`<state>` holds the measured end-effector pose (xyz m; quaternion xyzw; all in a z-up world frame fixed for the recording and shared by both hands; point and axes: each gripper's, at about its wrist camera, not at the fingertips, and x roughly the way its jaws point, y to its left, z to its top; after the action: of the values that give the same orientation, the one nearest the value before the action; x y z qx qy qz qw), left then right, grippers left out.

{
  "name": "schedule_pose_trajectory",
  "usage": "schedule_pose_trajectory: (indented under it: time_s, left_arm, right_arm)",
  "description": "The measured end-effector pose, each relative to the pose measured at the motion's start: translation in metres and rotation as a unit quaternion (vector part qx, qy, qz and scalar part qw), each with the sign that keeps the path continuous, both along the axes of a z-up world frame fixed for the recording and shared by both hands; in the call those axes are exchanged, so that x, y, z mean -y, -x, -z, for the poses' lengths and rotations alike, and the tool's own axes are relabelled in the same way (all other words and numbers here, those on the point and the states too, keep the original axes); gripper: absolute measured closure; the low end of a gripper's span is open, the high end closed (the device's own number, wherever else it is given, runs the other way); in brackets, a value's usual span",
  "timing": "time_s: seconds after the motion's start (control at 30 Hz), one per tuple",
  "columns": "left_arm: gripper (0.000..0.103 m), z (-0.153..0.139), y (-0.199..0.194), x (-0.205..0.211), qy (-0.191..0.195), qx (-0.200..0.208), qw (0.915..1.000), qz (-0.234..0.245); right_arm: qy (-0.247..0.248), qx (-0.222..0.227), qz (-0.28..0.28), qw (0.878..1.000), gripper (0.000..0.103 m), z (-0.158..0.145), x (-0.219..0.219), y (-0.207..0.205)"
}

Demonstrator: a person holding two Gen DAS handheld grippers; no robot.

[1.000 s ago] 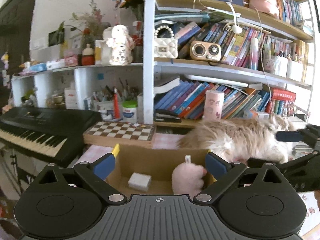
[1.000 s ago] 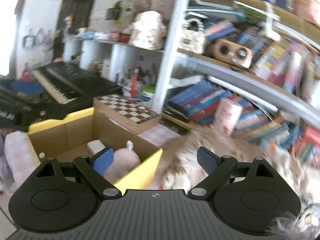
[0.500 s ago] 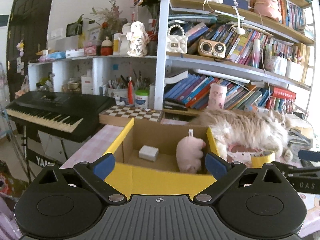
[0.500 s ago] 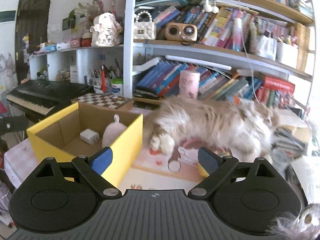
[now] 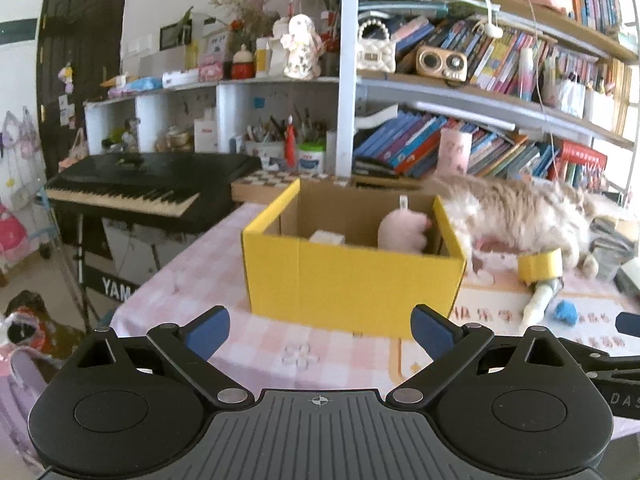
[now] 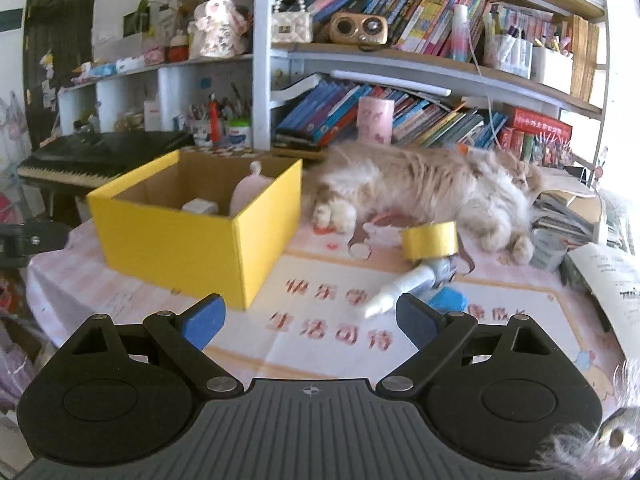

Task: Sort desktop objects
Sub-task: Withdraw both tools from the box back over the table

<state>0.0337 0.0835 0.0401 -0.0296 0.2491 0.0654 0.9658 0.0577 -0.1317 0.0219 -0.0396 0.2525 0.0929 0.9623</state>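
**Both grippers empty, loose items waiting by the cat**

Your right gripper stands wide with nothing between its pads, and the left gripper is just as wide and just as empty in front of the yellow box. The box already holds a pink plush and a small white block, so what's left, as I read it, sits to its right: a white tube, a blue lump touching it, and a yellow tape roll just behind.

The tube is nearest your right gripper, its tip almost between the pads. Go for that one. Line the pads across its narrow body, not along it, and come down low so it can't roll away. Mind the blue lump, which could get nudged. And watch the cat lying just behind the tape roll: keep your approach short of its paws.
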Motion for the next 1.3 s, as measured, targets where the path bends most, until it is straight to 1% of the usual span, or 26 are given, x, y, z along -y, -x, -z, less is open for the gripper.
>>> schedule_pose_trajectory:
  time_s: [0.13, 0.4, 0.5, 0.67, 0.93, 1.13, 1.3]
  left_arm:
    - [0.004, 0.01, 0.013, 0.0, 0.009, -0.013, 0.9999, -0.003]
    - [0.004, 0.022, 0.039, 0.005, 0.026, -0.024, 0.9992, -0.021]
    - [0.004, 0.023, 0.042, 0.008, 0.012, -0.031, 0.9994, -0.008]
    - [0.004, 0.023, 0.046, 0.01, -0.001, -0.03, 0.9996, 0.002]
    - [0.004, 0.025, 0.052, 0.011, -0.026, -0.039, 0.9987, 0.021]
    - [0.004, 0.029, 0.051, 0.01, -0.024, -0.05, 0.998, 0.031]
    - [0.004, 0.033, 0.047, 0.015, -0.019, -0.057, 0.9967, 0.055]
  right_arm:
    - [0.005, -0.009, -0.007, 1.0, 0.011, 0.007, -0.008, 0.014]
    - [0.02, -0.033, -0.019, 0.999, 0.011, 0.021, -0.016, 0.034]
    - [0.033, -0.036, -0.027, 0.998, 0.011, 0.024, -0.02, 0.039]
    - [0.023, -0.044, -0.014, 0.999, 0.009, 0.025, -0.018, 0.039]
    - [0.018, -0.051, -0.02, 0.998, 0.009, 0.026, -0.025, 0.044]
    - [0.022, -0.057, -0.018, 0.998, 0.009, 0.028, -0.028, 0.049]
    - [0.027, -0.064, -0.001, 0.998, 0.009, 0.03, -0.024, 0.052]
